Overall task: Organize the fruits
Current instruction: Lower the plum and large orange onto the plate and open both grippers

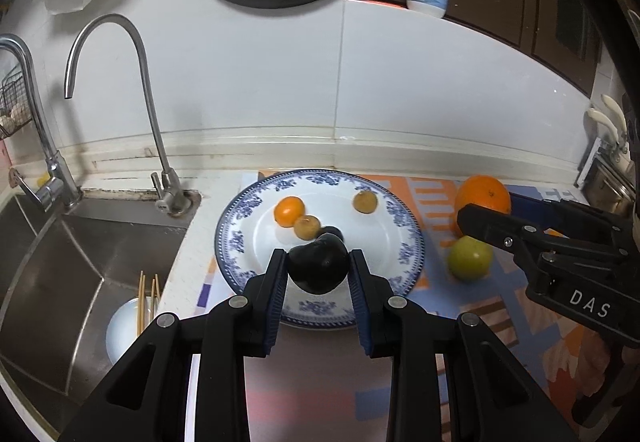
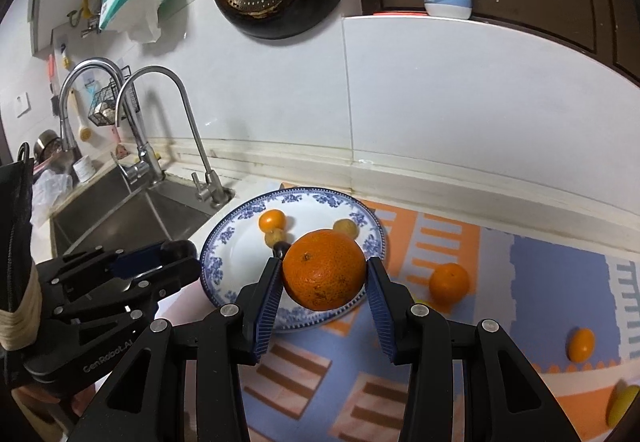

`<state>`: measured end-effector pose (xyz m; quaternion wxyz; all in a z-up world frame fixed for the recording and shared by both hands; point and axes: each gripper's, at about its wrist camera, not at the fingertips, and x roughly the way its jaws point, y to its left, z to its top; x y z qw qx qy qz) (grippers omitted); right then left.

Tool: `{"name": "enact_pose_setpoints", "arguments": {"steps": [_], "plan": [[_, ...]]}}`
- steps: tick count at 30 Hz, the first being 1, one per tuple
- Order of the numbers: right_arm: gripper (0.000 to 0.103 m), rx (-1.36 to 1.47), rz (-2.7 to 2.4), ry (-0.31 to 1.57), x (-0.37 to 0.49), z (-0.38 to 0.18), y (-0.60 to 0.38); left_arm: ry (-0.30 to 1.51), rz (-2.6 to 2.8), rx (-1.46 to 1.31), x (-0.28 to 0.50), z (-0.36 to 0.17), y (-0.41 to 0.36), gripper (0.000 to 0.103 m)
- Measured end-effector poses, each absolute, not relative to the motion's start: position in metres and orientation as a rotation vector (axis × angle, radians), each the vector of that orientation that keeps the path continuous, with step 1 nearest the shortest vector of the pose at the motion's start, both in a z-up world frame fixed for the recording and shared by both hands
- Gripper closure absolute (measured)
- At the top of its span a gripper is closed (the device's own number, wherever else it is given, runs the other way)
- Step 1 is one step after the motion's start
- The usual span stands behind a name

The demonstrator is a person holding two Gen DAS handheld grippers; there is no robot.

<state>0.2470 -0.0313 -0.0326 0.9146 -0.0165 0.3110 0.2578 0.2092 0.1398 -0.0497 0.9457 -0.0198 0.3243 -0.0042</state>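
A dark purple fruit (image 1: 318,264) is clamped in the left hand-held gripper (image 1: 318,266) above the blue-patterned plate (image 1: 404,262). A large orange (image 2: 325,269) is clenched by the right hand-held gripper (image 2: 325,274) over the plate's near rim. The plate holds a small orange (image 1: 289,211) and two brownish fruits (image 1: 365,201); a green fruit (image 1: 469,257) lies on the worktop (image 2: 560,282) mat.

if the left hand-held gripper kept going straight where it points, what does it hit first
Probably the plate. The left hand-held gripper, shut on a dark fruit, points down over the plate, so the fruit would likely touch its bare white middle, short of the small brown fruit. Depth is unclear.
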Motion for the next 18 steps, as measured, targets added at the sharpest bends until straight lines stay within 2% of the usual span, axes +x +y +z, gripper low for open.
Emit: {"name": "enact_pose_setpoints", "arguments": {"steps": [18], "plan": [[0.060, -0.064, 0.490, 0.709, 0.301, -0.064, 0.010, 0.731, 0.020, -0.007, 0.262, -0.085, 0.165, 0.073]]}}
